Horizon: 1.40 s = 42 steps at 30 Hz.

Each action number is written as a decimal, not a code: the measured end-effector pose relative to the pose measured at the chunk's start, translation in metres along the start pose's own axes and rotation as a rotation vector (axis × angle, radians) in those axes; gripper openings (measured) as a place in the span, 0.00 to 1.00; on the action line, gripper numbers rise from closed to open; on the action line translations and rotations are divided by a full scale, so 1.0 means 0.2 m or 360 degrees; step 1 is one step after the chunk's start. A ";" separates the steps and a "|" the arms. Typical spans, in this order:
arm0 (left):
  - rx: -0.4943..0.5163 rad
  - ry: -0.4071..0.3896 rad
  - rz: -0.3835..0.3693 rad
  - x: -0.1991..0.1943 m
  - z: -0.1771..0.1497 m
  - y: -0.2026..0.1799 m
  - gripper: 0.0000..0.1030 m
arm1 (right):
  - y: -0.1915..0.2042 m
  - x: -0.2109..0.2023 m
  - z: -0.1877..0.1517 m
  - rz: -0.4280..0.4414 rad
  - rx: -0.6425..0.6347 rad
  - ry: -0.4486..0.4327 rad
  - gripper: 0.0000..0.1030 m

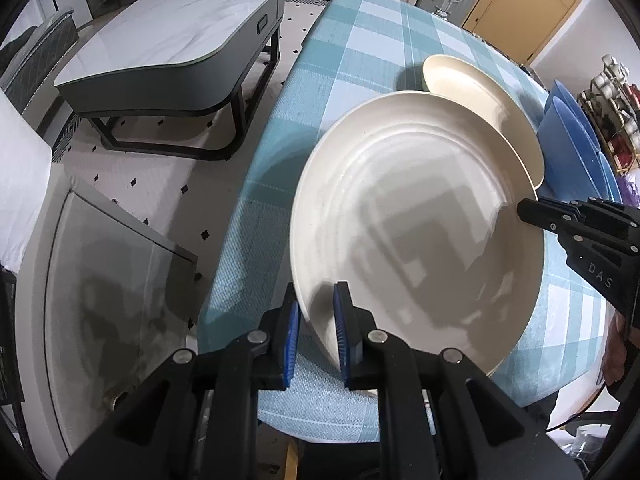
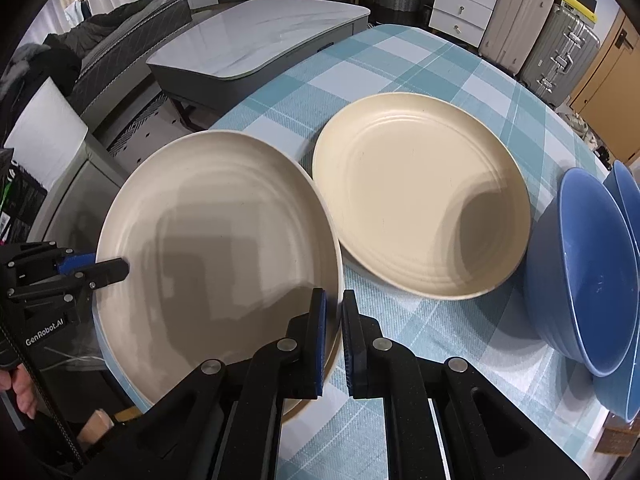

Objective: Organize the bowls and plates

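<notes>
A large cream plate (image 1: 420, 216) (image 2: 216, 240) hangs over the near left edge of the table with the blue-checked cloth (image 1: 360, 40). My left gripper (image 1: 316, 296) is shut on its near rim, one pad under and one inside. My right gripper (image 2: 334, 296) is shut on the opposite rim. Each gripper shows in the other's view: the right gripper (image 1: 524, 210) and the left gripper (image 2: 120, 270). A second cream plate (image 2: 420, 196) (image 1: 472, 92) lies on the cloth just beyond. Stacked blue bowls (image 2: 588, 264) (image 1: 568, 140) stand to its right.
A low marble-top coffee table (image 1: 172, 32) stands past the table's left edge, over a tiled floor. A grey seat (image 1: 100, 280) is at the near left. Suitcases (image 2: 540, 40) and a white drawer unit (image 2: 460, 4) line the back. A rack of cups (image 1: 616, 112) is far right.
</notes>
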<state>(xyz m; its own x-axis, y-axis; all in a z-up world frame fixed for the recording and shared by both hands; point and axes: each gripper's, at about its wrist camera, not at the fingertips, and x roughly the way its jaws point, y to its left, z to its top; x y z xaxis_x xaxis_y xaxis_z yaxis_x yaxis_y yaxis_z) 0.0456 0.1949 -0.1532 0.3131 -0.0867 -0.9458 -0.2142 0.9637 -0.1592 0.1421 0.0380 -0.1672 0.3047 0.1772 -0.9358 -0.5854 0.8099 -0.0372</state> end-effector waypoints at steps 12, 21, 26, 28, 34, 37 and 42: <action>0.0072 0.0007 0.0037 0.00 0.00 -0.02 0.13 | -0.01 0.06 -0.10 0.0007 -0.0032 0.0073 0.09; 0.0062 -0.0006 0.0044 0.02 -0.01 -0.04 0.13 | -0.01 0.07 -0.13 0.0014 -0.0019 0.0015 0.11; 0.0010 -0.0043 0.0019 -0.01 -0.01 -0.01 0.15 | 0.01 0.09 -0.16 0.0052 -0.0027 -0.0012 0.21; -0.0013 -0.0078 0.0015 -0.04 -0.01 0.01 0.15 | 0.00 0.09 -0.16 0.0066 -0.0009 -0.0042 0.22; -0.0095 -0.0249 0.0033 -0.18 -0.03 0.04 0.47 | -0.07 0.05 -0.19 0.0115 0.0096 -0.0100 0.38; -0.0114 -0.0319 0.0007 -0.24 -0.03 0.03 0.47 | -0.10 -0.04 -0.21 0.0064 0.0125 -0.0218 0.45; -0.0079 -0.0404 -0.0062 -0.31 -0.03 -0.06 0.48 | -0.12 -0.25 -0.28 0.0045 0.0167 -0.0457 0.53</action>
<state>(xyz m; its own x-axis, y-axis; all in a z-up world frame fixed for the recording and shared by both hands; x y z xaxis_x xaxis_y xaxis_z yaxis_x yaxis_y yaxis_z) 0.0225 0.1860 -0.0947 0.5430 -0.0516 -0.8382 -0.2405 0.9468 -0.2140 0.0991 -0.0224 -0.1383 0.4983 0.3391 -0.7979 -0.5203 0.8532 0.0377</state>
